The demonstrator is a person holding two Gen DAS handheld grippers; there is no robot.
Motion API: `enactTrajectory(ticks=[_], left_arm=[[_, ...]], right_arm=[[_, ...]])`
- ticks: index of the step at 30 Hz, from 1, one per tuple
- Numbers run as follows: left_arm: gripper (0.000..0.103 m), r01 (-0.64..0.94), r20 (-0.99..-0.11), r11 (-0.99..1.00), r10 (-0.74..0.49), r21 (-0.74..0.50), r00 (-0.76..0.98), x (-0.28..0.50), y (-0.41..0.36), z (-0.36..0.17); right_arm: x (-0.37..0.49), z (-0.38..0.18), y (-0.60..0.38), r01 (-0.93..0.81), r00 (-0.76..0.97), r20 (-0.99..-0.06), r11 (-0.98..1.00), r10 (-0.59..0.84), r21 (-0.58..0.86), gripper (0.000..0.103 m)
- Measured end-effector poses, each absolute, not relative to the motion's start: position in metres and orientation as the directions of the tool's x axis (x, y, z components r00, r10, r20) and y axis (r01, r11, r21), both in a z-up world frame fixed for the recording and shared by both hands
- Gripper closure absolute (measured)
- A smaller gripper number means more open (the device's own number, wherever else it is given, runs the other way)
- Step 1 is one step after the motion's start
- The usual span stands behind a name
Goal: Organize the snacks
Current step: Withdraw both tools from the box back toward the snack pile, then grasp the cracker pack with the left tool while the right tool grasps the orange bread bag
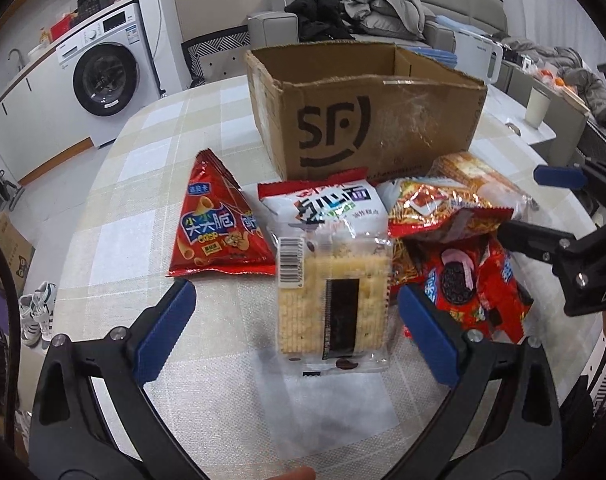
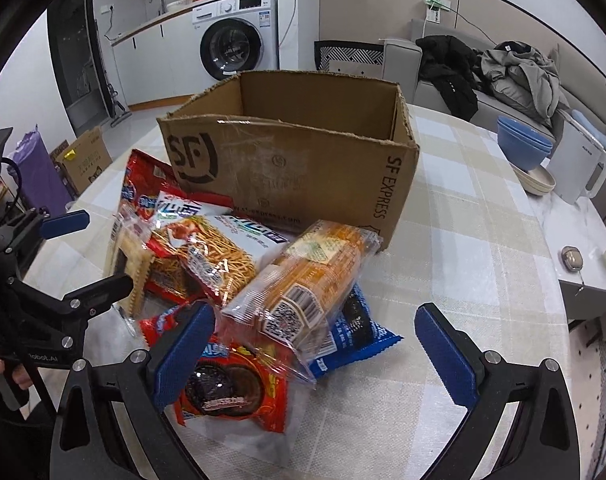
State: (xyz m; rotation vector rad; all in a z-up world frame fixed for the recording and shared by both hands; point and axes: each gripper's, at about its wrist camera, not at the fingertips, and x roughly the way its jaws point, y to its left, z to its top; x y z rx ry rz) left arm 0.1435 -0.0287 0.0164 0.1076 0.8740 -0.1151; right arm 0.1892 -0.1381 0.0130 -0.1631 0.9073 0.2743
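Both claws are spread wide, holding nothing. The left gripper (image 1: 297, 330) straddles a clear-wrapped cracker pack (image 1: 333, 300); the right gripper (image 2: 315, 354) straddles an orange biscuit sleeve (image 2: 303, 284) near the open brown cardboard box (image 2: 303, 168).

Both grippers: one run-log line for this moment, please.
left gripper: open, astride cracker pack | right gripper: open, over biscuit sleeve | box: no snacks visible inside

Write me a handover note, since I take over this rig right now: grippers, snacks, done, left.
Left gripper: open, empty, straddling the clear cracker pack.
Right gripper: open, empty, around the orange biscuit sleeve.
SF Express cardboard box: open, upright on the table, behind the snacks; no snacks visible inside.
Snacks all on the tablecloth in front of it: red triangular crisp bag, white noodle-snack bag, red Oreo pack, blue Oreo pack.
Done: nothing boxed.
Left: probably box every snack.
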Motion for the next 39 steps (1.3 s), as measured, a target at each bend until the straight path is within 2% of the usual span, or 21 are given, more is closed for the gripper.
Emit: enactTrajectory(ticks=[9, 12, 14, 16, 20, 24, 25, 27, 30, 34, 39], left_arm=[[0.003, 0.149, -0.784, 0.988, -0.062, 0.039, 0.618, 0.152, -0.029, 0.005], [0.006, 0.156, -0.785, 0.986, -0.054, 0.055, 0.617, 0.155, -0.029, 0.002], [0.006, 0.159, -0.786, 0.986, -0.055, 0.056, 0.616, 0.154, -0.029, 0.002], [0.007, 0.16, -0.787, 0.986, -0.057, 0.054, 0.614, 0.155, -0.028, 0.0], [0.011, 0.162, -0.799, 0.986, -0.066, 0.04, 0.597, 0.157, -0.028, -0.004], [0.021, 0.181, -0.8, 0.983, -0.089, 0.025, 0.593, 0.156, -0.028, -0.006], [0.025, 0.188, -0.8, 0.982, -0.095, 0.023, 0.592, 0.155, -0.029, -0.006], [0.032, 0.205, -0.8, 0.978, -0.106, 0.022, 0.59, 0.154, -0.031, -0.006], [0.044, 0.228, -0.802, 0.973, -0.118, 0.024, 0.586, 0.153, -0.034, -0.007], [0.045, 0.229, -0.799, 0.973, -0.11, 0.035, 0.591, 0.15, -0.035, -0.006], [0.045, 0.217, -0.793, 0.976, -0.107, 0.032, 0.6, 0.147, -0.032, -0.003]], right_arm=[[0.192, 0.011, -0.16, -0.276, 0.555, -0.823, 0.96, 0.125, -0.04, 0.001], [0.193, 0.009, -0.162, -0.265, 0.557, -0.821, 0.964, 0.128, -0.03, 0.002], [0.193, 0.009, -0.159, -0.27, 0.56, -0.817, 0.962, 0.135, -0.026, 0.007], [0.194, 0.006, -0.155, -0.276, 0.559, -0.816, 0.961, 0.147, -0.015, 0.021], [0.195, 0.002, -0.15, -0.283, 0.557, -0.812, 0.959, 0.174, 0.011, 0.03], [0.196, 0.001, -0.15, -0.288, 0.56, -0.807, 0.958, 0.186, 0.021, 0.036], [0.196, 0.001, -0.151, -0.289, 0.56, -0.807, 0.957, 0.189, 0.024, 0.044], [0.196, 0.002, -0.151, -0.29, 0.562, -0.805, 0.957, 0.19, 0.023, 0.054], [0.193, 0.006, -0.152, -0.289, 0.579, -0.794, 0.957, 0.184, 0.01, 0.06], [0.189, 0.011, -0.153, -0.29, 0.594, -0.786, 0.957, 0.174, -0.008, 0.066], [0.187, 0.013, -0.154, -0.299, 0.599, -0.781, 0.954, 0.177, -0.013, 0.067]])
